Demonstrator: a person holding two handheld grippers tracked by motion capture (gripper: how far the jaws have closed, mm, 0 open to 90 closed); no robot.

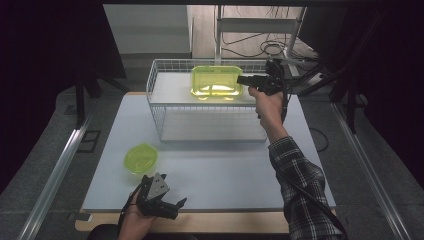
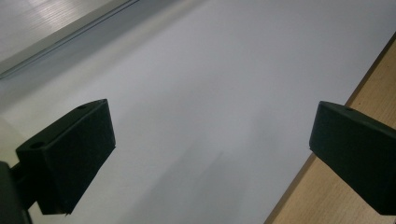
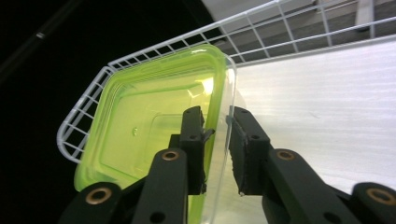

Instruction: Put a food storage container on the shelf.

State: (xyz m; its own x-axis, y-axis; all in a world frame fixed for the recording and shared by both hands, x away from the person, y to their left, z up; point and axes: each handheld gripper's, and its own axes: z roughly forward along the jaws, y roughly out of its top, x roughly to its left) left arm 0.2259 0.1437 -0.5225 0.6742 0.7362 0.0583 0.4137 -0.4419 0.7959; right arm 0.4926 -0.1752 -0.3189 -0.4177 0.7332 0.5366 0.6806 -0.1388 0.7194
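Note:
A yellow-green square container (image 1: 215, 80) (image 3: 140, 116) lies on the top shelf of a white wire rack (image 1: 160, 107) (image 3: 84, 112). My right gripper (image 1: 245, 80) (image 3: 217, 116) reaches in from the right, its jaws either side of the container's clear right wall. A gap shows between the left pad and the wall, so the jaws stand open. A small yellow-green bowl (image 1: 141, 158) sits on the table at front left. My left gripper (image 1: 177, 209) (image 2: 210, 149) rests low at the table's front edge, open wide with nothing between its jaws.
The grey-white table top (image 1: 220, 175) (image 2: 210, 70) ends in a wooden strip (image 1: 225, 222) (image 2: 373, 79) at the front. The rack's lower shelf (image 1: 210, 131) sits under the top one. Cables and a metal frame (image 1: 260, 30) lie behind the rack.

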